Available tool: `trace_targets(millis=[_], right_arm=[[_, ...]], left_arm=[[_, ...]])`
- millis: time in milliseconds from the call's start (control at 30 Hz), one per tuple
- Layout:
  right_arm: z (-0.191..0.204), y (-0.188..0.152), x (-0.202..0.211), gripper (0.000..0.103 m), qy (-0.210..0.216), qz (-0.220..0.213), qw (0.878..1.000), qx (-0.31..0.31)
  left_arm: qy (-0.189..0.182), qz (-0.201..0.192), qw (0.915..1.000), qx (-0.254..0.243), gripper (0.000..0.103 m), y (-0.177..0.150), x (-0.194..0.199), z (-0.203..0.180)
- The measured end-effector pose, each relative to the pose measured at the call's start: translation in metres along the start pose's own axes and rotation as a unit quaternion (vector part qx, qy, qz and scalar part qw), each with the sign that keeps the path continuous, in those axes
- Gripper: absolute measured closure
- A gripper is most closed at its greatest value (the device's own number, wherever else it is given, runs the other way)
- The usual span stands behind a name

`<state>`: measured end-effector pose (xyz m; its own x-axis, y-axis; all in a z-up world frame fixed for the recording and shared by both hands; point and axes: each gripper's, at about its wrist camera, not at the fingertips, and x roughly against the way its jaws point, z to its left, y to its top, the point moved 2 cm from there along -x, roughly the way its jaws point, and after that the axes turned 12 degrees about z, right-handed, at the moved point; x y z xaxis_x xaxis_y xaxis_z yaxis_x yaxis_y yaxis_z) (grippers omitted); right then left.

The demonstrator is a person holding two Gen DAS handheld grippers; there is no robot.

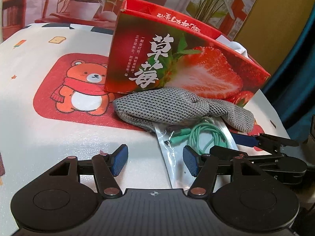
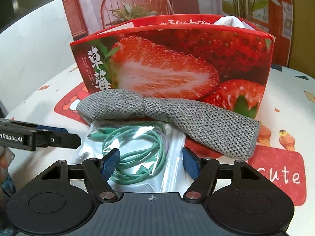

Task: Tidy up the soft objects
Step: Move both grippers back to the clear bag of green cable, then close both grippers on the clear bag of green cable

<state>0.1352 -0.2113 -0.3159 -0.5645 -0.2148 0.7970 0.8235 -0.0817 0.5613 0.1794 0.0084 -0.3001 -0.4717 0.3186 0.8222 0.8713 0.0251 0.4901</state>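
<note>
A grey knitted cloth (image 1: 177, 108) lies crumpled on the table against the front of a red strawberry box (image 1: 196, 59); it also shows in the right wrist view (image 2: 177, 116), with the box (image 2: 177, 63) behind it. A white soft item (image 1: 241, 48) pokes out of the box top, also seen in the right wrist view (image 2: 229, 22). A clear bag with a green cable (image 2: 137, 143) lies under the cloth's near edge. My left gripper (image 1: 155, 160) is open and empty, low over the table. My right gripper (image 2: 150, 163) is open, its fingers either side of the bag.
The table (image 1: 59, 127) has a white cover with a red bear print. The right gripper (image 1: 256, 139) shows at the right in the left wrist view; the left gripper (image 2: 59, 135) shows at the left in the right wrist view. A printed backdrop stands behind the box.
</note>
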Motion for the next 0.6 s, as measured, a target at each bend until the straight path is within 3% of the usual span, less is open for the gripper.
trace_targets(millis=[600], right_arm=[[0.0079, -0.0075, 0.0016, 0.039, 0.010, -0.010, 1.000, 0.011]], left_arm=[[-0.014, 0.008, 0.9998, -0.014, 0.038, -0.0091, 0.0012, -0.0047]])
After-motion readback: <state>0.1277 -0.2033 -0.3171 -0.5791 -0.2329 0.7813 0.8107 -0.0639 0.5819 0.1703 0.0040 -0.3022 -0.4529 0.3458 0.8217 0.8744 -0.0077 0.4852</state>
